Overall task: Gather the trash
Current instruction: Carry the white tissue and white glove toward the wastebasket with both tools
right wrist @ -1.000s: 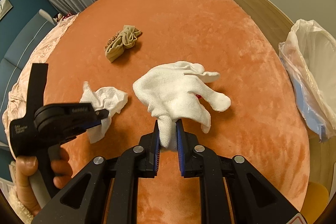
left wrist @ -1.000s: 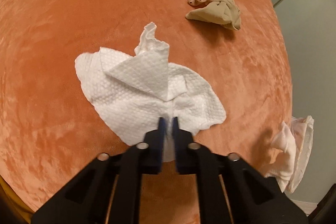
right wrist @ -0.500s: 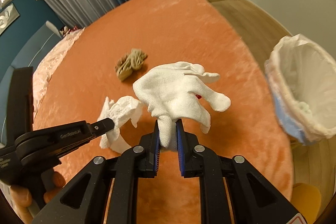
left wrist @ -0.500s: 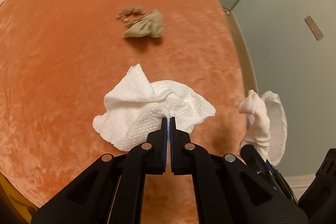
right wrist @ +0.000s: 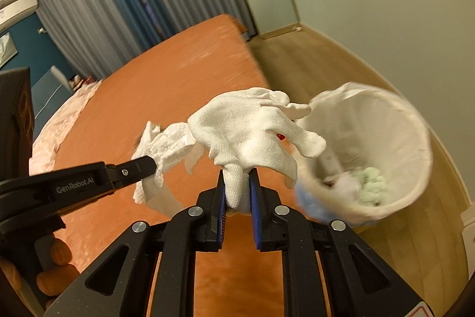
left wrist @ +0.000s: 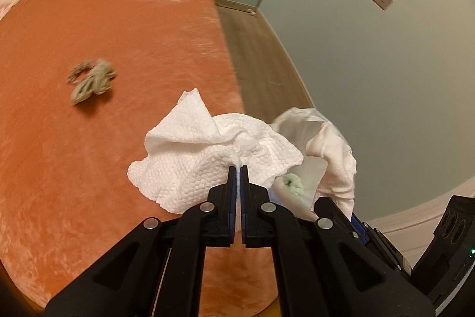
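Tissue (left wrist: 207, 156), glove (right wrist: 249, 132) gripped, bin (right wrist: 415, 138) near.

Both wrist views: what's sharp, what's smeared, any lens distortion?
Left wrist: left tool and paper towel sharp; olive cloth and bed motion-smeared. Right wrist: right tool and white glove crisp; trash bin and bed edge streaked. Both: heavy fisheye curving, dark corner vignette, warm indoor light.

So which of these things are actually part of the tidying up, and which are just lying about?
Part of the job:
- paper towel, pinched in the left gripper
- white glove, clamped in the right gripper
- lined bin, already holding some waste

Just lying about:
- beige cloth and scrunchie on the orange bedspread
- curtains
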{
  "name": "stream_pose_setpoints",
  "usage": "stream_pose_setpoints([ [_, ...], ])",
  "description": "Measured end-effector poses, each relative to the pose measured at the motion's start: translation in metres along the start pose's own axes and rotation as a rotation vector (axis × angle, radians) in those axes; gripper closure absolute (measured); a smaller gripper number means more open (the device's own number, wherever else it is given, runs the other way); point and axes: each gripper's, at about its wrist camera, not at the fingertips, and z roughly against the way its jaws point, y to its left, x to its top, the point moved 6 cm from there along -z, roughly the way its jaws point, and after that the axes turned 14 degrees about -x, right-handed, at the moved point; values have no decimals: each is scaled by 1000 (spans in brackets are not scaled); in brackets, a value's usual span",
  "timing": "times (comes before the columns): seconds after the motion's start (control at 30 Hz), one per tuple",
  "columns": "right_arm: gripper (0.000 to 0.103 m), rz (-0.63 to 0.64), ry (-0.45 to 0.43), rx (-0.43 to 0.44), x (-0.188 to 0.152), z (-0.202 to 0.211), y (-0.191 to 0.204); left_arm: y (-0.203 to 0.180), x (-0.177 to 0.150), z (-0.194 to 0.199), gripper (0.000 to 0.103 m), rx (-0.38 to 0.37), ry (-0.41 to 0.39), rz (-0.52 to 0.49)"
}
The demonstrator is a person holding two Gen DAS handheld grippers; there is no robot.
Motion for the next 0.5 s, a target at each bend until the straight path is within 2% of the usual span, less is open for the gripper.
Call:
stream_pose_setpoints([
  [0.27,90,-110,-21,-82,18,-2,-80,-79,5,-53,101,-105,60,-101],
  [0.5,90,-163,-23,-123,25,-8,-119,-120,8,-90,101,-153,100,-158],
])
